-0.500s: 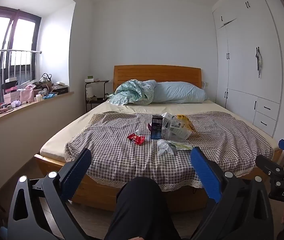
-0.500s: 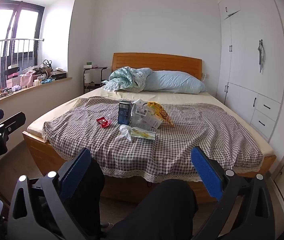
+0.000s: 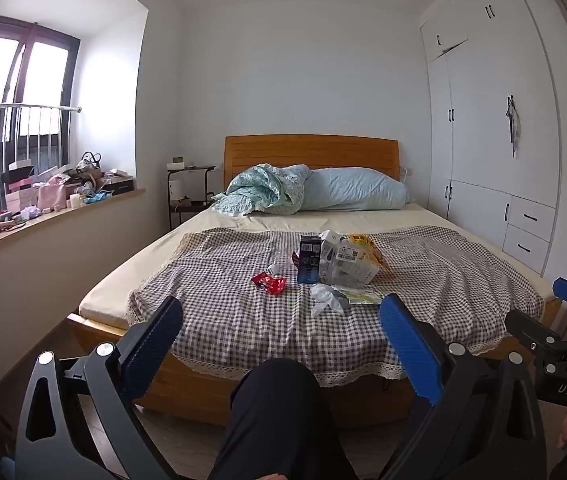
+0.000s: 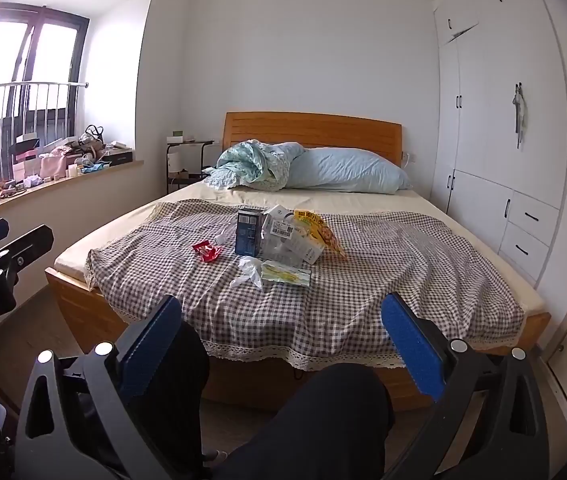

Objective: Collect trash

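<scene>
Two grippers in view, both with jaws spread wide and nothing between the blue pads. Left gripper (image 3: 281, 320) and right gripper (image 4: 281, 316) are held short of the foot of the bed (image 3: 243, 384), above the person's dark-trousered knees (image 3: 275, 392).

Trash sits in a loose cluster near the middle of the checked cloth (image 3: 443, 264), at roughly 12 o'clock from both grippers and well apart from them. Items noted:
- dark blue carton (image 3: 309, 258), upright;
- clear plastic packaging (image 3: 343, 262) with a barcode label, touching the carton at its 3 o'clock side;
- yellow wrapper (image 3: 367, 242) behind the packaging, at 1 o'clock from the carton;
- red wrapper (image 3: 269, 283), alone at 8 o'clock from the carton;
- crumpled white tissue (image 3: 323, 296) at 6 o'clock from the carton, just beside a flat green-and-yellow packet (image 3: 357, 298).

Bunched quilt (image 3: 263, 192) and blue pillow (image 3: 355, 190) lie at the headboard. Cluttered windowsill (image 3: 43, 220) at 9 o'clock; white wardrobe (image 3: 483, 120) at 3 o'clock.
</scene>
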The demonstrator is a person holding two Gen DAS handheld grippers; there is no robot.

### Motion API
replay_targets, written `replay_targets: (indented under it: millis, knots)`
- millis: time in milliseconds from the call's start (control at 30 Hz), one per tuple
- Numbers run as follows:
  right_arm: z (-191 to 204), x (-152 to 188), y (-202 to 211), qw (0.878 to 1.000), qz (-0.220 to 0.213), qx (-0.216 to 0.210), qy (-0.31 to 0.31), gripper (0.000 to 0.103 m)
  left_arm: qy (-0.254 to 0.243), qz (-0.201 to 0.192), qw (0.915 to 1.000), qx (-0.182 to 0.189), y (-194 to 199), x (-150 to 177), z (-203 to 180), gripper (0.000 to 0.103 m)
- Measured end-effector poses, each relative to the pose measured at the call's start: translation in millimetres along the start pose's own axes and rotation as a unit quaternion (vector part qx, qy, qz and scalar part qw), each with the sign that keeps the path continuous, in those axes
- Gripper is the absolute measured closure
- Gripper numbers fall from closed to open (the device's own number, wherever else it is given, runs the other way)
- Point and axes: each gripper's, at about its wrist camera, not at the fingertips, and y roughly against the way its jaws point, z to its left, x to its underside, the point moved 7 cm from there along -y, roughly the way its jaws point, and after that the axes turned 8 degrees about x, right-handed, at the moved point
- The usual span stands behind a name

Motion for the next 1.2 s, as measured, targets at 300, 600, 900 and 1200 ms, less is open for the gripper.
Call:
replay_targets:
  millis: [300,600,900,1200]
  knots:
    - [3.7,1.2,1.5,1.000,-0.004,0.002,0.002,0.007,-0.002,-0.003,1.0000,0.002,1.7,-1.3,0.0,0.007]
    - [3.1,0.5,1.5,1.000,-0.002,0.001,0.002,0.007,-0.001,-0.003,1.0000,0.001,2.7,-0.2,0.2,0.007]
    - [2.8,0.3,1.9,1.000,-0.003,0.001,0.002,0.007,-0.004,-0.004,1.0000,0.001,3.5,-0.8,-1.3,0.007]
    - [4.9,0.8,1.1,1.000,0.000,-0.002,0.005,0.007,-0.007,0.000,1.0000,0.001,3.1,-1.2,-3.0,0.007]
